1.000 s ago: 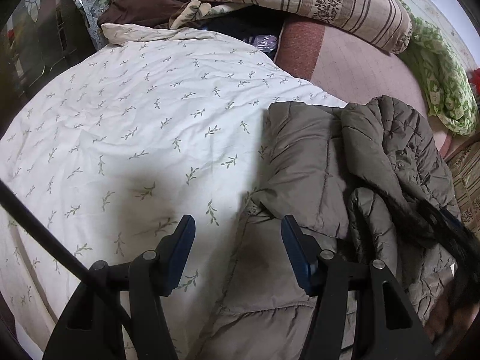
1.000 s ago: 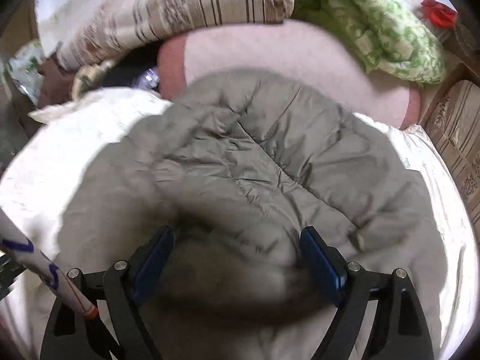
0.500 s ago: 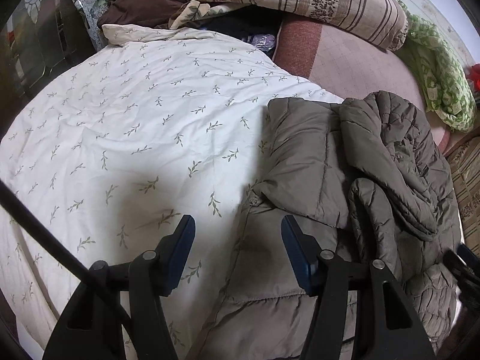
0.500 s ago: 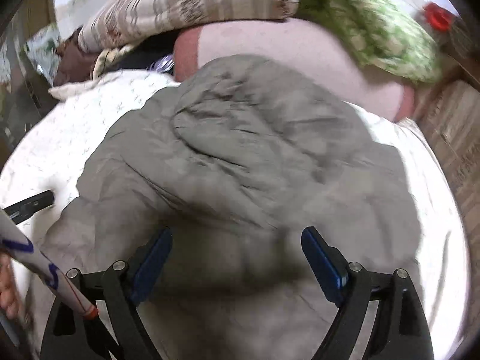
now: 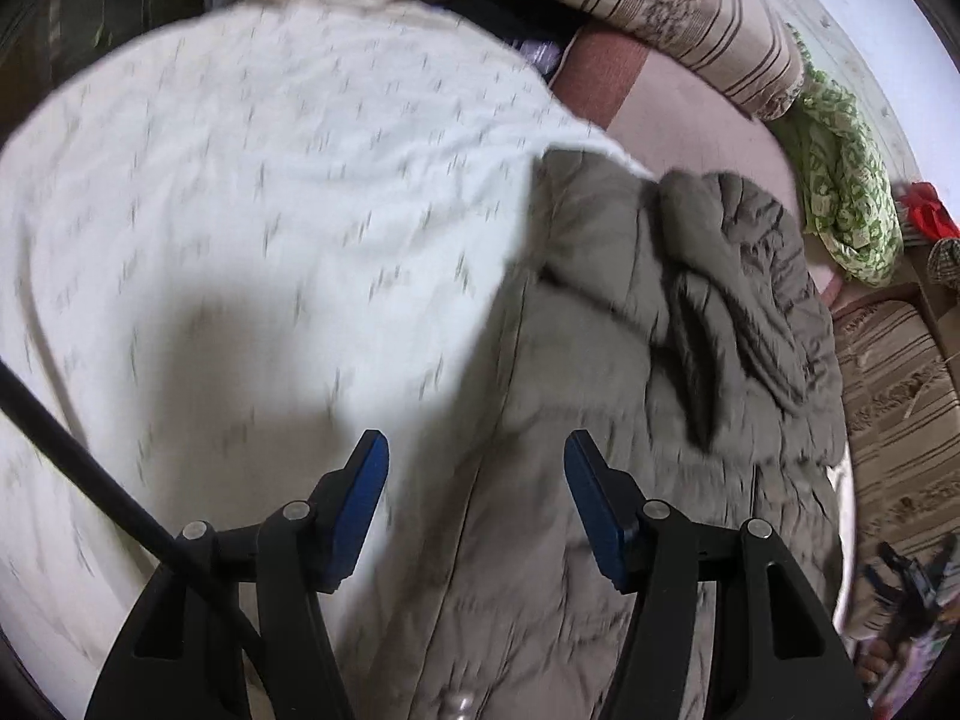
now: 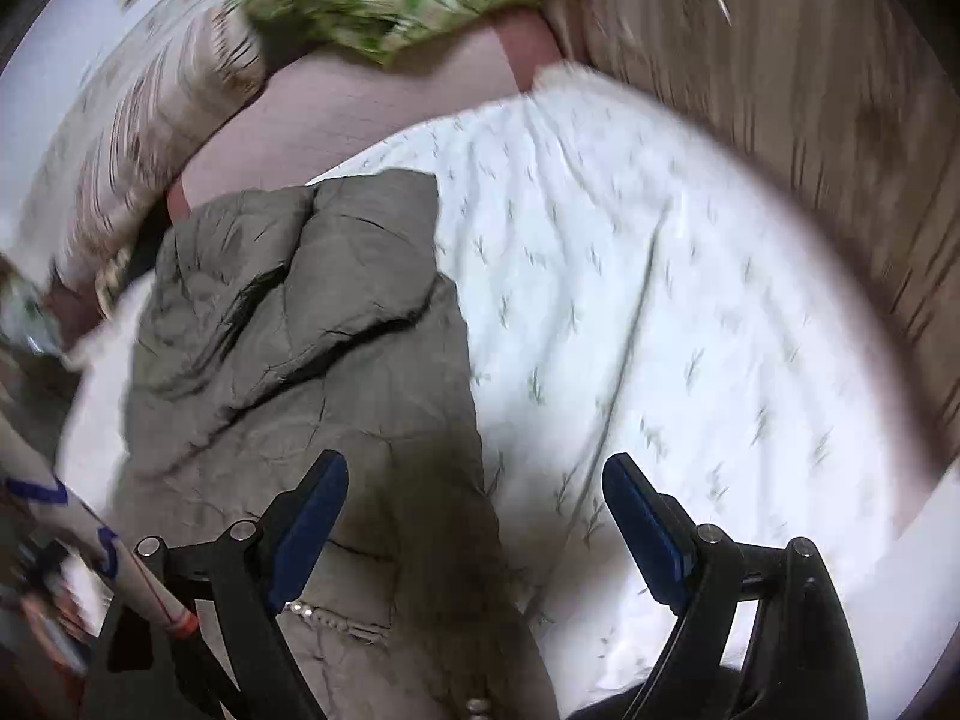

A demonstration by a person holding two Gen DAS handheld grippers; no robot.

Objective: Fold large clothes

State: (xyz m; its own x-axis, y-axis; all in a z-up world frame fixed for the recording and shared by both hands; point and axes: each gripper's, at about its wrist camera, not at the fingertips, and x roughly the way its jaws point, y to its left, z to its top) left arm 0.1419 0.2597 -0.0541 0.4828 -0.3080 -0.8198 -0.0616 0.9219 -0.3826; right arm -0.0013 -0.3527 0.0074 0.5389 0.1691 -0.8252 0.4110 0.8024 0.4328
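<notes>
Jacket [image 5: 660, 360] edge lies below both open grippers, ungripped.

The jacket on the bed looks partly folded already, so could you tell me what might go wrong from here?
1. The folded-over sleeve lies bunched and loose on the jacket; a pull on the body could let it slide open.
2. Both tongs, left and right, stand open above the jacket's edges, holding nothing; closing there might also pinch the bedsheet.
3. The puffy padding may spring back, undoing a fold.
</notes>
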